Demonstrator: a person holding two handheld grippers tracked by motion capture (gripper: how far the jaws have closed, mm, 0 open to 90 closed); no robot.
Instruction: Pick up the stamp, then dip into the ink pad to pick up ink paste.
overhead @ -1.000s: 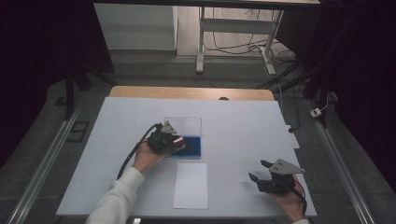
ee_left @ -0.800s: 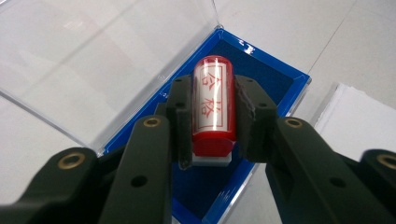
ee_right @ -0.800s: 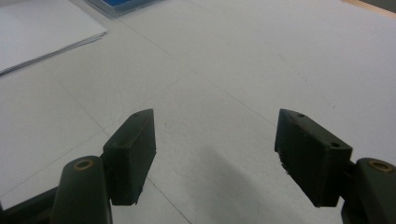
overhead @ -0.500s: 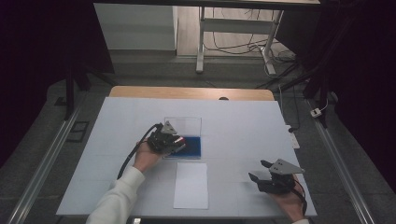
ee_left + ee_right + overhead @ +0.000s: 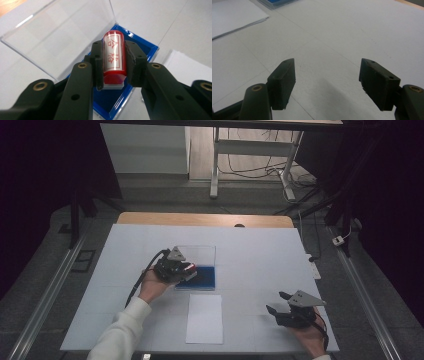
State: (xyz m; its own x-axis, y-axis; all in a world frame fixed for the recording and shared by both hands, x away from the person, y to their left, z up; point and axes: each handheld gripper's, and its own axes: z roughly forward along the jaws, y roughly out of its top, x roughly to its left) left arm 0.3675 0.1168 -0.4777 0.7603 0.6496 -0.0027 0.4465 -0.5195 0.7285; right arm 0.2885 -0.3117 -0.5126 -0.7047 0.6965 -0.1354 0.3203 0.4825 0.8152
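Black jaws of the left gripper (image 5: 113, 66) clench a red cylindrical stamp with red characters on its white label (image 5: 114, 53), held over the blue-lined tray of an open stamp-pad case (image 5: 140, 46). Its clear hinged lid (image 5: 60, 32) stands behind. Just beside lies a white paper sheet (image 5: 205, 318). Well apart, the right gripper (image 5: 327, 82) rests spread wide above the white table (image 5: 352, 30), grasping nothing.

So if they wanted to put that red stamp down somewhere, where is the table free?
Bare table lies right of the blue case, between the paper and right gripper, and along the far edge. It is crowded where the left gripper holds the stamp.
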